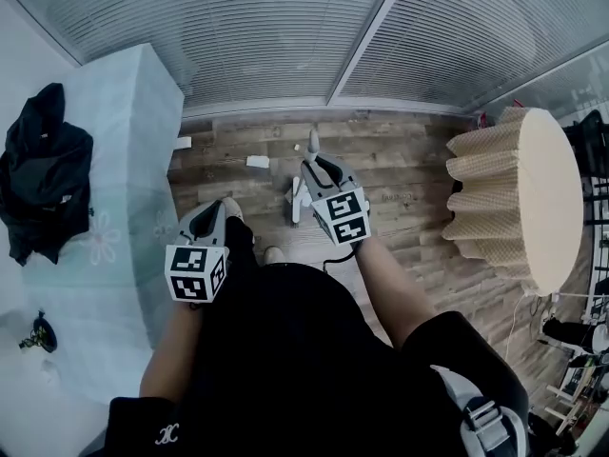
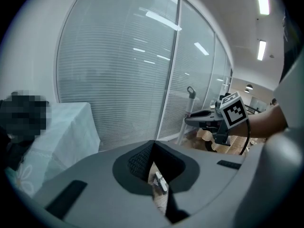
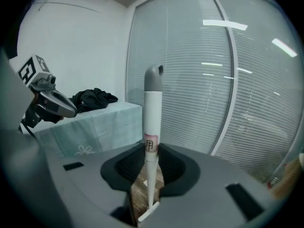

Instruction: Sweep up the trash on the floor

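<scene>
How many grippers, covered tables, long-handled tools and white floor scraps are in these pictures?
Grippers with marker cubes: 2 (left gripper, right gripper)
Covered tables: 2 (teal cloth table, round beige pleated table)
White pole with grey handle: 1
Small white scraps on wooden floor: 2
Total: 7

Upright white handle (image 3: 153, 122) (grey-capped)

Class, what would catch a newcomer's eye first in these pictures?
The upright white handle held in the right gripper, in front of the blinds. Then the round beige table with ribbed sides at the head view's right, and dark clothing on the pale-covered table at left.
</scene>
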### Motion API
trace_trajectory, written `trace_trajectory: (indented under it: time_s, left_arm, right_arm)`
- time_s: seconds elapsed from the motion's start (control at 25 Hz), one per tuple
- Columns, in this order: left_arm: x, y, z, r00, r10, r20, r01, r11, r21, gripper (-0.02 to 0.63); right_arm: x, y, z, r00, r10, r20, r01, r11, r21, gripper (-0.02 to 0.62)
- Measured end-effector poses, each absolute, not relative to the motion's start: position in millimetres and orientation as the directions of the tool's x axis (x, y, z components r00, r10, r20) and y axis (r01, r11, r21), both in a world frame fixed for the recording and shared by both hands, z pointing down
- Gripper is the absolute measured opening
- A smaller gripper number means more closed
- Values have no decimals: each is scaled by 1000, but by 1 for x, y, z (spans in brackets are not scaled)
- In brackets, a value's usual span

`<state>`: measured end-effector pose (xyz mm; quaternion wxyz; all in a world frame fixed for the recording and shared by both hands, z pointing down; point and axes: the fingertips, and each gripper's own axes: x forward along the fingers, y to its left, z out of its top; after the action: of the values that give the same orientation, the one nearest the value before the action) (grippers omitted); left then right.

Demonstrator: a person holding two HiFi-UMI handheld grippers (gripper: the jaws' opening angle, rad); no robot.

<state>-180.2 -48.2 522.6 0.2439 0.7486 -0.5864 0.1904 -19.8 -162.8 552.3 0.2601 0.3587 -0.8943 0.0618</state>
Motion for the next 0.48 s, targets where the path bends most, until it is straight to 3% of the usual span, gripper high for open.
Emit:
trace_trajectory:
  time_s: [0.48]
  left_arm:
    - [-227, -159, 522, 304, -791, 530, -949, -203, 240, -5]
  right_arm:
    - [-115, -217, 511, -683, -564, 463, -618, 785, 45, 98]
